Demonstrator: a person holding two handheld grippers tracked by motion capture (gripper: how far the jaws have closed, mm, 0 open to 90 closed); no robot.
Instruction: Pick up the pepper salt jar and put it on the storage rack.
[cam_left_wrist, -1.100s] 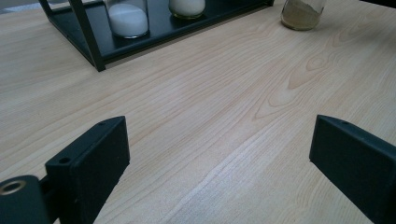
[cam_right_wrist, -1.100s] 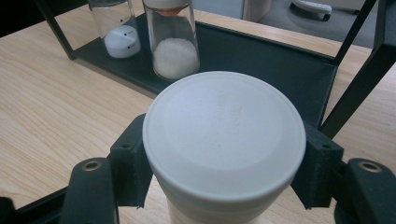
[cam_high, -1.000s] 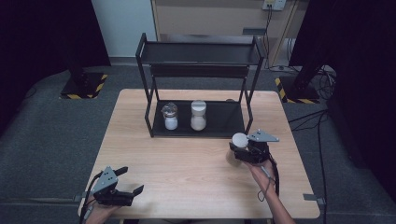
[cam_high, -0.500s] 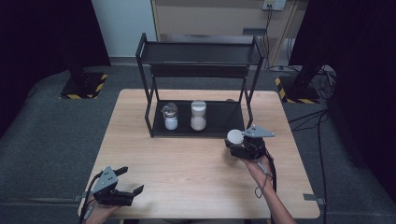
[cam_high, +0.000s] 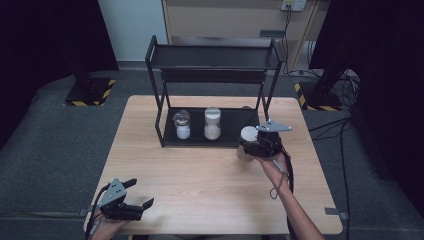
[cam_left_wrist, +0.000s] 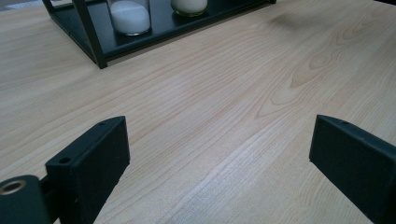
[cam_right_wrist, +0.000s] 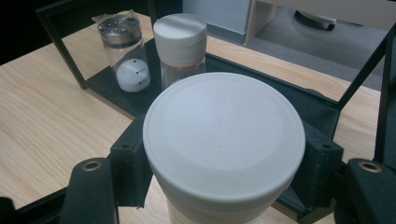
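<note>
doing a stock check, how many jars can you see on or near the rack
3. A metal-capped jar and a white-lidded jar stand side by side on the rack's bottom shelf. A third white-lidded jar is held in the right gripper just off the shelf's right front.

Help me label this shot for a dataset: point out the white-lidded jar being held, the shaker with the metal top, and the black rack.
white-lidded jar (cam_right_wrist: 223, 128), right gripper view, middle of its lid.
metal-topped shaker (cam_high: 182, 125), high view, its glass body.
black rack (cam_high: 212, 56), high view, bare top shelf.

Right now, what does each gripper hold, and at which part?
Right gripper clamps the white-lidded jar by its sides, just under the lid. Left gripper holds nothing.
</note>
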